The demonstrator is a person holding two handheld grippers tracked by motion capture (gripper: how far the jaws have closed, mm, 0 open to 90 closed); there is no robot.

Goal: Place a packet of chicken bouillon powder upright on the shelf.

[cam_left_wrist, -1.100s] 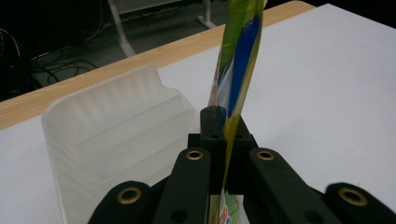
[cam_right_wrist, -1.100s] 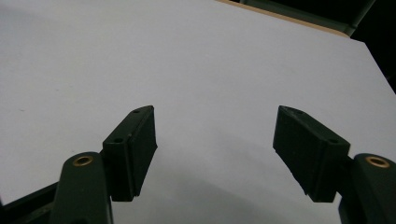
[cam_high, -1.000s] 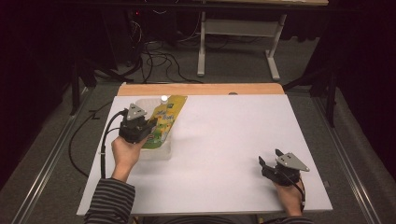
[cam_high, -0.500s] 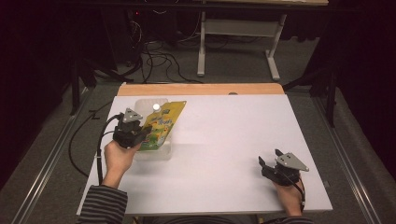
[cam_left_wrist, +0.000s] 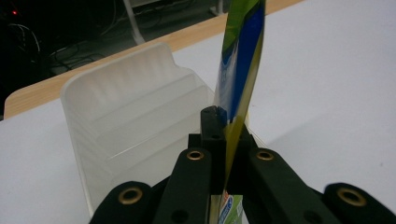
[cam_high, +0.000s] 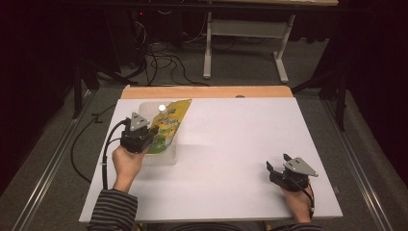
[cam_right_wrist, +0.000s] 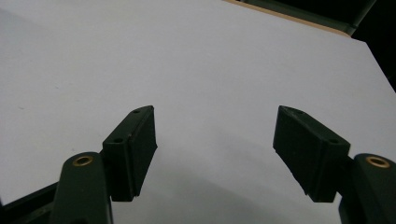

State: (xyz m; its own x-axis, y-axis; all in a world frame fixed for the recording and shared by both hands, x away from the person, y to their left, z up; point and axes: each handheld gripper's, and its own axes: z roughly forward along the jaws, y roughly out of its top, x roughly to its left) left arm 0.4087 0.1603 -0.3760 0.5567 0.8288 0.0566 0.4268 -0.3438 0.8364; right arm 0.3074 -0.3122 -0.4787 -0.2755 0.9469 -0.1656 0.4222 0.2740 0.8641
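The left gripper has the yellow-green pouch pinched tight near its lower edge, jaws closed right down on the thin film. The pouch hangs tilted over the clear plastic bin at the near-left part of the white table, its white cap pointing toward the far side. My read: the pick-up is done and the pouch is partly in or just above the bin; what is left is to lower it fully, let go and pull the hand clear.

The right gripper rests near the table's near-right corner, well apart from the bin, jaws spread wide with nothing between them. It looks idle for now.

Now the views, 3 of them. The left gripper view shows what the high view cannot: the pouch seen edge-on, a thin blue and yellow blade rising straight from the closed jaws, with the ribbed wall of the bin just to one side and the bin apparently empty. The high view gives the layout, both hands and the pouch's printed face. The right gripper view shows its own open jaws over bare table.
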